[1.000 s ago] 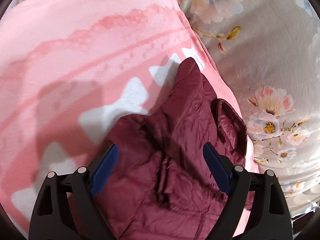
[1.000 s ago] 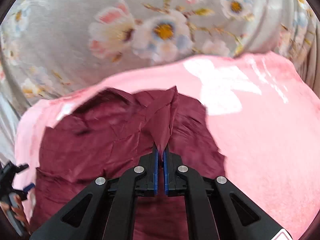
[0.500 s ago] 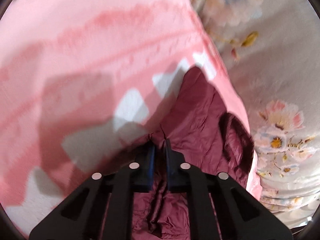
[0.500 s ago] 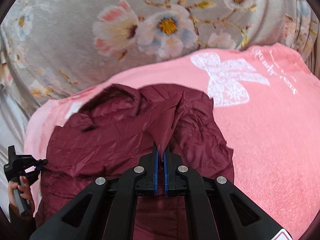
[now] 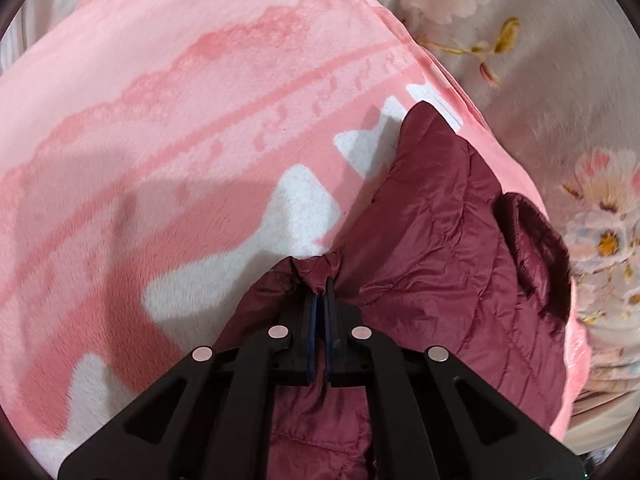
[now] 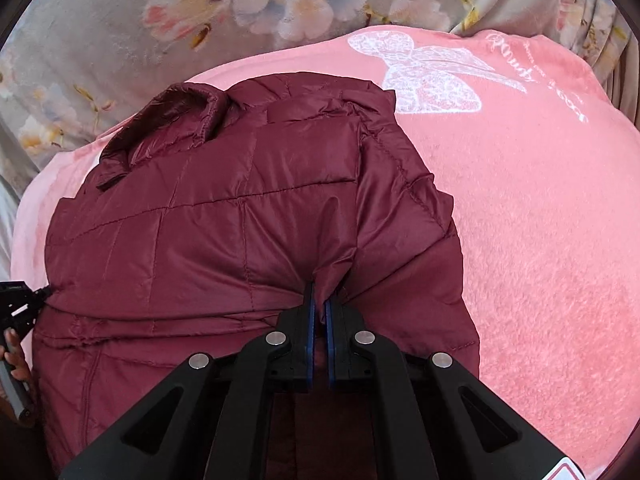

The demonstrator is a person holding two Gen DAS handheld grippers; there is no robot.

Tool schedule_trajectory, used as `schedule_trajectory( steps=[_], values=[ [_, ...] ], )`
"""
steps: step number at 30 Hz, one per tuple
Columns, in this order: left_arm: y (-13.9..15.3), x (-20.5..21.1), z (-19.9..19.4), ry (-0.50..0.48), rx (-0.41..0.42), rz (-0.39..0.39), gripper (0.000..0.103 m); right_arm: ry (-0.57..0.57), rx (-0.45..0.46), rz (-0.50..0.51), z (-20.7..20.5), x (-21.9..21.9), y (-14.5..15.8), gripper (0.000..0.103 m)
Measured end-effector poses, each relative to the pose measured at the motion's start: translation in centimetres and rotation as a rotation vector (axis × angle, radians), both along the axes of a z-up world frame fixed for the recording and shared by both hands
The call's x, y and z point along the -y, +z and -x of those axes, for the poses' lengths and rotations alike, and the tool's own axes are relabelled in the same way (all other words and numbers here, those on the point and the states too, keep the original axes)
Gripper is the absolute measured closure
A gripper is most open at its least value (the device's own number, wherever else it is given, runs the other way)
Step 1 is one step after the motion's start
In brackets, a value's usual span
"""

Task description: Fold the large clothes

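A dark maroon quilted puffer jacket (image 6: 224,216) lies on a pink blanket (image 6: 540,220), its collar (image 6: 172,116) at the far left. My right gripper (image 6: 319,300) is shut on a pinch of the jacket's near fabric. In the left wrist view the jacket (image 5: 452,248) lies right of centre, and my left gripper (image 5: 320,290) is shut on a bunched edge of it. The left gripper also shows at the left edge of the right wrist view (image 6: 20,304), touching the jacket's side.
The pink blanket (image 5: 160,140) has white shapes and a white butterfly print (image 6: 428,72). A grey floral sheet (image 6: 240,8) lies beyond it, and also at the right of the left wrist view (image 5: 560,80). The blanket's edge falls off near the jacket's collar.
My left gripper was open over the jacket a second ago and has shut on its edge. The jacket has been drawn flatter and spread out; my right gripper stays shut on it.
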State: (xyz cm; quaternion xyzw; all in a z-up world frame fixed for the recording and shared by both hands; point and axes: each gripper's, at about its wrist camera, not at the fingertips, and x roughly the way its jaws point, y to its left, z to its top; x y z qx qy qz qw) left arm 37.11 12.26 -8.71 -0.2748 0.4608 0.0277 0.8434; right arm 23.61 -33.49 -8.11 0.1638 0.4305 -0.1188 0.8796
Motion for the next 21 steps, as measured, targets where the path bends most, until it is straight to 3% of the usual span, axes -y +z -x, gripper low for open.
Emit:
schedule_trajectory(
  steps=[3,6,10,14,15,17,21],
  values=[
    [0.5,1.1,0.1,-0.021,0.006,-0.093,0.101,0.002,0.001,-0.011,0.2,0.3,0.4,0.099],
    [1.8,1.3,0.9,-0.053,0.011,-0.151,0.097,-0.026,0.018,-0.023,1.8,0.9,1.8,0.09],
    [5.6,0.9,2.8,-0.088,0.061,-0.226,0.091,-0.033,0.076,0.034,3.5,0.6,5.0,0.086],
    [9.7,1.9,1.6,-0.104,0.132,-0.219,0.087,0.008,0.16,0.04,1.2,-0.5,8.5,0.086],
    [10.3,2.6,0.8,-0.111,0.145,-0.228,0.081,0.025,0.175,0.046,0.2,-1.2,9.1,0.086],
    [10.4,4.4,-1.0,-0.132,0.137,-0.257,0.073,0.066,0.185,0.063,-1.6,-2.7,9.4,0.086],
    [6.3,6.2,-5.2,-0.123,0.022,-0.282,0.074,0.158,0.114,0.075,-5.3,-6.0,7.0,0.086]
  ],
)
